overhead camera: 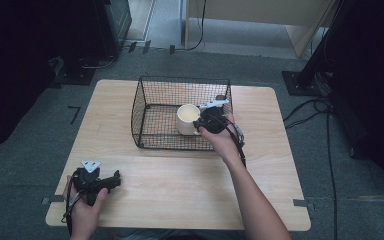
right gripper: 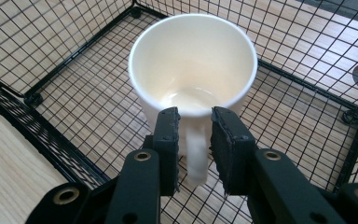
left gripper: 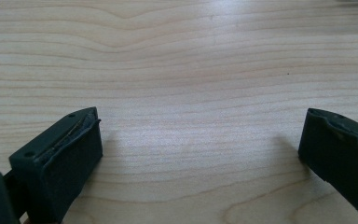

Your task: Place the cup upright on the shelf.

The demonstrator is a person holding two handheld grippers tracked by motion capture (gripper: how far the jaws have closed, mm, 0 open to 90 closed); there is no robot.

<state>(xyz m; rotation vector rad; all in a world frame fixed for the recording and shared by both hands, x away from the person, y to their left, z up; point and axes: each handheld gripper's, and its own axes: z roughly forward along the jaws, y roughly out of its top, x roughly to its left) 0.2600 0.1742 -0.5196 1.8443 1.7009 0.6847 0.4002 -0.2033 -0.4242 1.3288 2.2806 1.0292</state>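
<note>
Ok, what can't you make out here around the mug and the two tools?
- Right gripper view: whether the right tool presses the handle of the mug or only flanks it. The handle is blurred between the pads.
- High view: the right hand and its tool cover the handle inside the basket.
- Left gripper view: the left tool stands wide open over the table, with one jaw cut off by the right edge.

Mug base behind the claw; handle blurred, grip unclear.
</note>
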